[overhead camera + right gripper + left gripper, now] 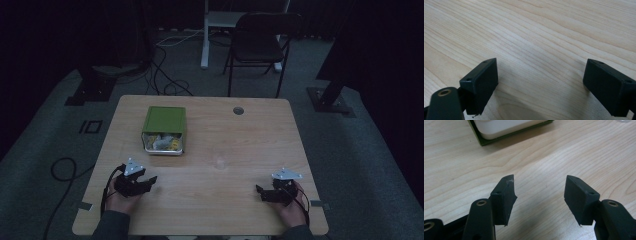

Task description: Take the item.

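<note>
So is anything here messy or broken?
Nothing looks spilled or broken. The green box sits flat on the table, its open front showing a jumble of small things inside. The left tool has a small pale scuff at one fingertip; both tools are open and hold nothing.

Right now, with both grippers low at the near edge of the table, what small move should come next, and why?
Probably the left gripper should reach forward toward the green box. Its fingers stand open with only bare table between them, and the box lies just ahead of it, its open front showing small items inside. The right gripper is open too, but farther from the box.
</note>
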Demonstrator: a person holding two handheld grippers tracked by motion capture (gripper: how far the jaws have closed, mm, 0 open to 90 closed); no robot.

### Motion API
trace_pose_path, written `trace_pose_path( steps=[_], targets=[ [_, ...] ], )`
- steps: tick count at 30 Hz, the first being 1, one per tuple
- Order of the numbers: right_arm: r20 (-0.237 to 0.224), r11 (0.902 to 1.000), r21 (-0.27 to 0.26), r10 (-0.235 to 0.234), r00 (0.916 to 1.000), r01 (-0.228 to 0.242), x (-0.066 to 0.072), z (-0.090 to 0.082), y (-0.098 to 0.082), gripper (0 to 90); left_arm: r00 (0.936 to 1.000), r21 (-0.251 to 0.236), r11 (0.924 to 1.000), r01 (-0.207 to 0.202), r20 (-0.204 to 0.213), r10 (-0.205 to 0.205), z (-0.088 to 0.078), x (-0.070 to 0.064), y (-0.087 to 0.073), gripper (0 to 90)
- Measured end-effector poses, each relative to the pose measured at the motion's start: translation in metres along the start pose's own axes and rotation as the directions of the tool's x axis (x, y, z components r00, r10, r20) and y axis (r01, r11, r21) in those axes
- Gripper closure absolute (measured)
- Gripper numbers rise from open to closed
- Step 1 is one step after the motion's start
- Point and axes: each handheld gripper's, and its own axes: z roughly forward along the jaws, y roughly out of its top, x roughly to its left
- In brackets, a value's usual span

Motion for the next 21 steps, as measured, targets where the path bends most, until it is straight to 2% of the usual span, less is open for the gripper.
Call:
trace_pose_path(
  steps=[8,21],
  targets=[
    [0.0,1.0,-0.001,-0.001,1.0,0.001,0.0,0.0,0.0,12.3,1.0,-0.015,0.9999,-0.003,-0.003,0.003,-0.003,0.002,0.006,42.7],
    [0.0,1.0,0.0,-0.001,1.0,0.001,0.0,0.0,0.0,12.3,0.9992,-0.033,0.9988,-0.035,-0.019,0.034,-0.008,0.005,0.021,42.7]
  ],
)
